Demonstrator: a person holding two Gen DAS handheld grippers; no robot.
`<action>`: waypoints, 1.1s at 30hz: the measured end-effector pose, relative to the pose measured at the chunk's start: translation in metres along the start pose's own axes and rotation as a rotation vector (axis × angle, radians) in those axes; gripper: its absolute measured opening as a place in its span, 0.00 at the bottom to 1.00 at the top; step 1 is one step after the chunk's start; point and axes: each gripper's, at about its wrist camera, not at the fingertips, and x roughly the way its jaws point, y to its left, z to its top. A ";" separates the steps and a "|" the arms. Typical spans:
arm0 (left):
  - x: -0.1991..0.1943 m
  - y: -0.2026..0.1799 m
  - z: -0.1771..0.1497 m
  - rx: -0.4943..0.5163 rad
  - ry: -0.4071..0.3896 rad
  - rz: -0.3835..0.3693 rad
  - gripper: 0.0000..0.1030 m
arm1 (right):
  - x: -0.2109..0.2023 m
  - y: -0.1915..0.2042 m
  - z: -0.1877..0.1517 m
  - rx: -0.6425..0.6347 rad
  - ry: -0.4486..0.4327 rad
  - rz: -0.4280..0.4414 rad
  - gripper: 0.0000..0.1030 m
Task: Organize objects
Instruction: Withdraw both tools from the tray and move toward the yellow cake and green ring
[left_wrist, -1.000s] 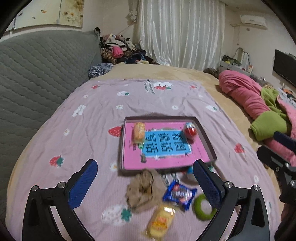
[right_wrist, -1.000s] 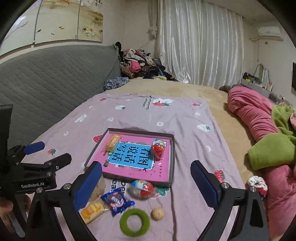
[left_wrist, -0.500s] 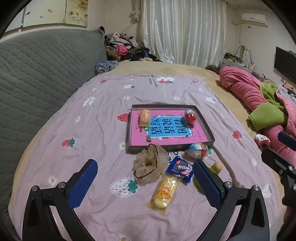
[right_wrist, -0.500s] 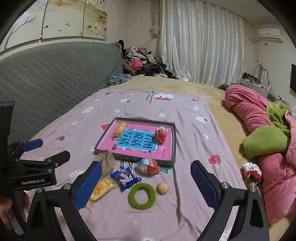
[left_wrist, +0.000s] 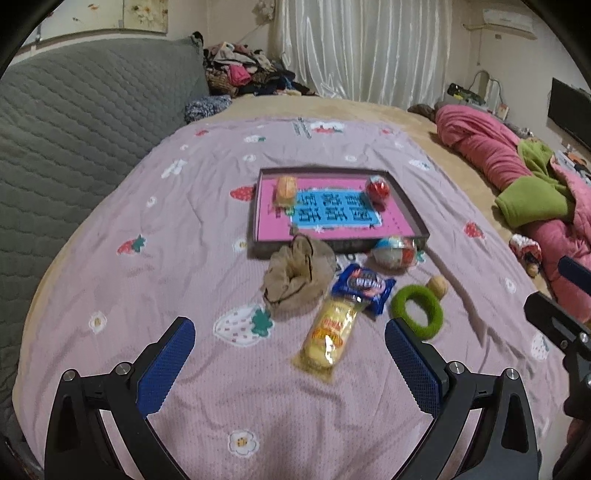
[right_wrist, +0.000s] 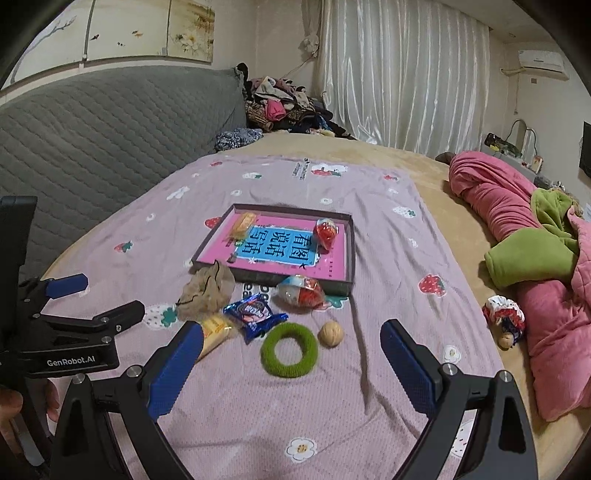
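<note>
On the lilac strawberry-print sheet (left_wrist: 166, 240) we have the loose pile just ahead of both grippers, near the front wall of the tray (left_wrist: 340, 243), which holds a bun (left_wrist: 285, 188) and a red egg (left_wrist: 377, 188) on its pink floor. Left to right in the pile: beige scrunchie (left_wrist: 297, 278), yellow cake packet (left_wrist: 330, 338), blue cookie wrapper (left_wrist: 364, 286), green ring (left_wrist: 416, 310), walnut (left_wrist: 437, 285), with the striped egg (left_wrist: 395, 250) nearest the tray. Left gripper (left_wrist: 290, 362) has jaws wide apart and empty; right gripper (right_wrist: 291, 363) likewise wide and empty (both hover above the sheet, touching nothing). We judge the yellow cake packet the key relation for the left: it lies just ahead and slightly right of centre between the blue pads, its long axis running away toward the tray, so the jaws would close across its short width. For the right, the green ring (right_wrist: 289, 350) sits flat almost dead centre ahead, walnut (right_wrist: 331, 334) just beside it. Soft wrinkled bedding, so things may sink or shift. Grey quilted headboard (left_wrist: 81, 122) left, white curtains (left_wrist: 369, 48) behind, pink and green quilts (left_wrist: 517, 177) right.
</note>
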 end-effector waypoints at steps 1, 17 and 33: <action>0.001 0.000 -0.002 0.002 0.003 0.002 1.00 | -0.001 0.000 -0.001 -0.002 -0.001 0.002 0.94; 0.010 -0.002 -0.029 0.037 0.025 -0.004 1.00 | 0.008 0.007 -0.027 -0.014 0.028 0.018 0.94; 0.029 -0.011 -0.047 0.067 0.061 -0.011 1.00 | 0.025 0.013 -0.047 -0.034 0.059 0.015 0.94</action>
